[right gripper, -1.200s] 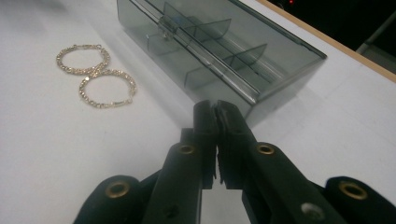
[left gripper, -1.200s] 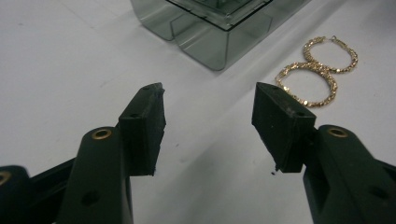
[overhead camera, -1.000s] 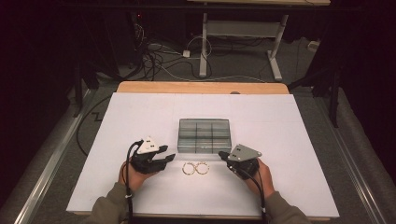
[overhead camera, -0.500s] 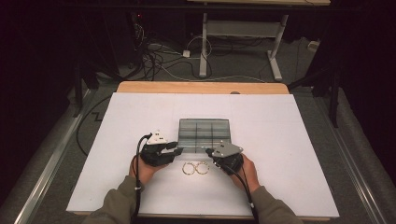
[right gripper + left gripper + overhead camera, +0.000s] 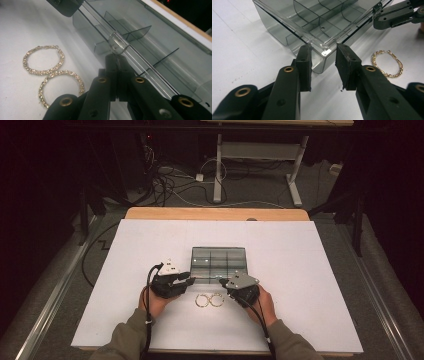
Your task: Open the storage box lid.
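Note:
A smoky clear compartment box point(image 5: 218, 265) lies mid-table with its lid down. My left gripper point(image 5: 187, 281) is at its near left corner; in the left gripper view the open jaws of this gripper point(image 5: 323, 53) straddle that corner of the box point(image 5: 317, 22) without closing on it. My right gripper point(image 5: 223, 282) is at the front edge; in the right gripper view its jaws point(image 5: 117, 58) are shut on the clear lid tab point(image 5: 117, 46). Two gold chain hoops point(image 5: 210, 300) lie side by side just in front of the box, between my hands; the hoops point(image 5: 50, 72) are untouched.
The white table sheet point(image 5: 310, 270) has free room left, right and behind the box. A wooden table edge point(image 5: 215, 213) runs along the back. Cables and desk legs are on the floor beyond. The right gripper point(image 5: 397, 15) appears at the top right of the left gripper view.
Both hands have moved forward and inward from beside the hoops to the box's front edge. The hoops and the box have stayed put.

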### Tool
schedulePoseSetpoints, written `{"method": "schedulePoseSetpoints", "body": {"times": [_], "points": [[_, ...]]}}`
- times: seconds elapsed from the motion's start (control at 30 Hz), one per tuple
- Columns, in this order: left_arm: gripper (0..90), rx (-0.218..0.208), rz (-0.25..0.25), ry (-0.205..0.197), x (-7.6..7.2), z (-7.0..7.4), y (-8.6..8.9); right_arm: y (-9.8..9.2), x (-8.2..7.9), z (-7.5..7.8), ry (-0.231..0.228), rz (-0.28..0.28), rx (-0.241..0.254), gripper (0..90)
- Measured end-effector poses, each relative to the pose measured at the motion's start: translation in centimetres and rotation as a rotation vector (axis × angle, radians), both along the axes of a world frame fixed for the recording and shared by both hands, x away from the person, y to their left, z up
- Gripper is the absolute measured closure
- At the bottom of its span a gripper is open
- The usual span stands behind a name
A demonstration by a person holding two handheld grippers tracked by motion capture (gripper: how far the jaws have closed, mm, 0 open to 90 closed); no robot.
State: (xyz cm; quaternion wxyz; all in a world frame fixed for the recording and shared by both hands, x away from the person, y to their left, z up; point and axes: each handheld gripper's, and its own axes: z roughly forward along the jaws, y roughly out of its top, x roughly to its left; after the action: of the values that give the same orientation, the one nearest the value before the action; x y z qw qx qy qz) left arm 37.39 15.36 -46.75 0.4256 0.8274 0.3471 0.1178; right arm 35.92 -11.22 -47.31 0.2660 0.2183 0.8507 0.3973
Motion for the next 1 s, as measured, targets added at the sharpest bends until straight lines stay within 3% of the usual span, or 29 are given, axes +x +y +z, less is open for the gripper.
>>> {"method": "schedulePoseSetpoints", "body": {"times": [0.43, 0.5, 0.6, 0.63, 0.67, 0.7, 0.77, 1.0], "points": [[63.6, -0.023, 0.006, -0.043, -0.1, 0.6, 0.3, -0.5, -0.2, 0.6, -0.010, -0.017, 0.035, 87.8], [63.6, -0.027, 0.007, -0.052, 0.0, 0.7, 0.3, -0.8, -0.3, 1.1, -0.019, -0.020, 0.051, 84.2], [63.6, -0.026, 0.008, -0.070, -0.1, 0.9, 0.3, -1.6, -1.0, 2.4, -0.079, -0.025, 0.062, 70.3], [63.6, -0.030, 0.009, -0.078, -0.1, 1.0, 0.3, -1.6, -1.0, 2.4, -0.079, -0.025, 0.062, 70.3], [63.5, -0.034, 0.009, -0.085, -0.1, 1.0, 0.3, -2.2, -1.3, 3.1, -0.135, -0.032, 0.079, 65.0], [63.5, -0.035, 0.008, -0.089, -0.1, 1.1, 0.3, -2.2, -1.3, 3.1, -0.135, -0.032, 0.079, 65.0], [63.5, -0.036, 0.009, -0.101, -0.1, 1.2, 0.3, -3.0, -1.3, 3.8, -0.182, -0.065, 0.060, 56.9], [63.5, -0.023, 0.018, -0.141, -0.1, 1.6, 0.2, -5.0, -0.2, 3.8, -0.178, -0.134, 0.034, 51.1]]}}
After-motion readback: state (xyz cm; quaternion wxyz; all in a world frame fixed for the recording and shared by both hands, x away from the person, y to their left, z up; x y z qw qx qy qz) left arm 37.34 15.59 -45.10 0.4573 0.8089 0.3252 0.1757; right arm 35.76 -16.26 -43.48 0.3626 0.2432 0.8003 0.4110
